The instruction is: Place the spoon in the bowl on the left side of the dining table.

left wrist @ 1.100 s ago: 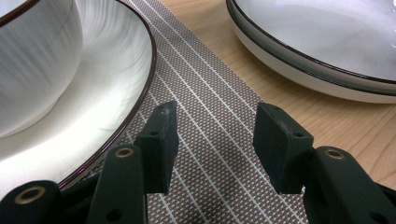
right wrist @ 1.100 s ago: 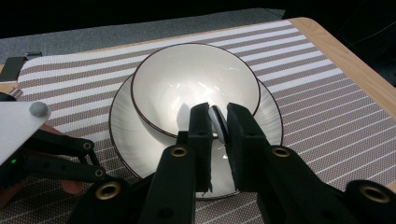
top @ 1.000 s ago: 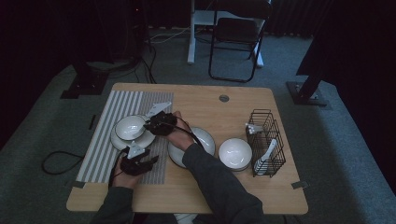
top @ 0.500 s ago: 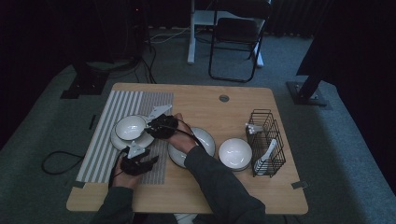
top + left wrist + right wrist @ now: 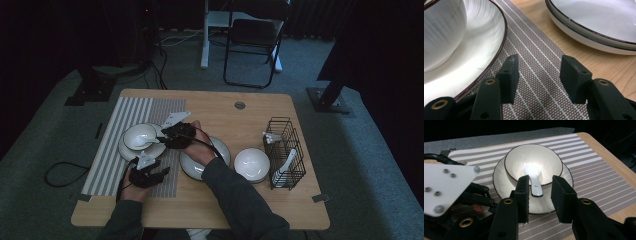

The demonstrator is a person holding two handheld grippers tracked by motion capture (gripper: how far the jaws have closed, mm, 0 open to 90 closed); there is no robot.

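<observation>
Both jaws of the right gripper (image 5: 539, 195) stood apart, holding nothing, just behind the white spoon (image 5: 533, 180) resting in the bowl (image 5: 533, 163) on its plate (image 5: 499, 182), over the striped mat (image 5: 584, 167). Nearer the person, the left gripper (image 5: 537, 75) sat open above the mat, beside that plate.

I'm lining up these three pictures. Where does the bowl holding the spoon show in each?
High view: the bowl sits left of centre on its plate, on the striped mat.
Left gripper view: its outer wall is at top left.
Right gripper view: centre, above the open right tongs.
Shared landmark: the plate under it.
</observation>
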